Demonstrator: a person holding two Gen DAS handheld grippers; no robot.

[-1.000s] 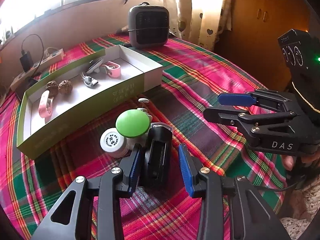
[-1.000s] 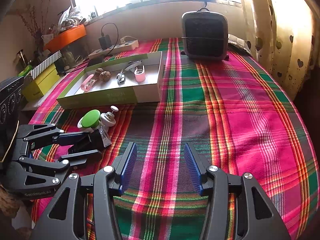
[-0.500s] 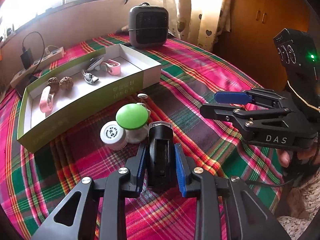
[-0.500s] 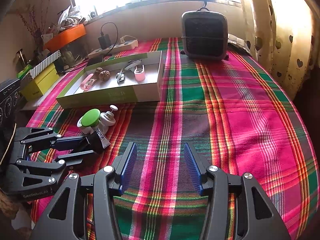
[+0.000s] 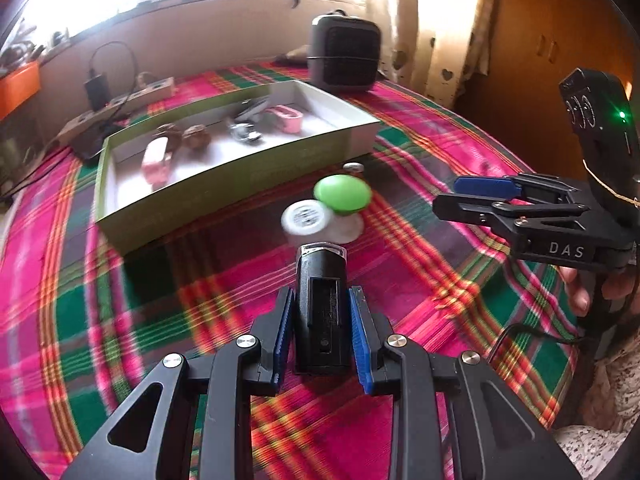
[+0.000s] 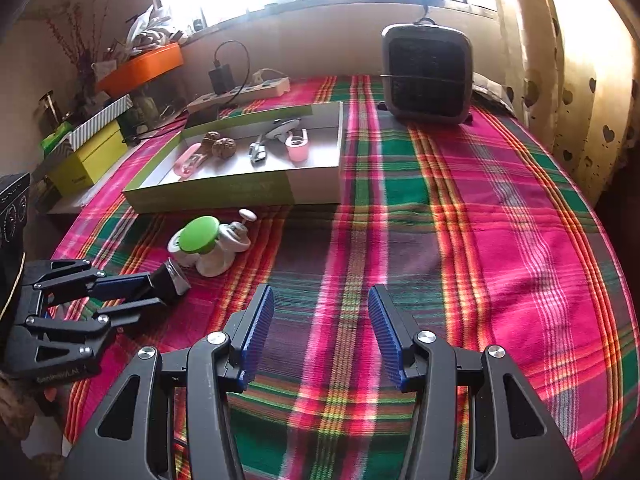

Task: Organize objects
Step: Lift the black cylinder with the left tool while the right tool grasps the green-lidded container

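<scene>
My left gripper (image 5: 321, 292) is shut on a small black device (image 5: 322, 312) with a clear front end, and both blue pads press its sides. The right wrist view shows that left gripper (image 6: 160, 290) holding the black device (image 6: 173, 278) low at the left. Just beyond it on the plaid cloth sit a green-lidded white jar (image 5: 342, 194) and a white round-lidded jar (image 5: 304, 216). Behind them lies the open green and white box (image 5: 224, 184); it holds pink clips, two walnuts and a metal clipper. My right gripper (image 6: 320, 292) is open over bare cloth and holds nothing.
A dark grey heater (image 5: 344, 54) stands at the back of the table beyond the box. At the back left lies a power strip (image 5: 120, 100) with a charger. An orange tray (image 6: 140, 66) and a yellow box (image 6: 90, 156) stand off the table's left. Curtains hang on the right.
My left gripper closed on the black device, then drew it back from the green-lidded jar. The right gripper stayed where it was, open.
</scene>
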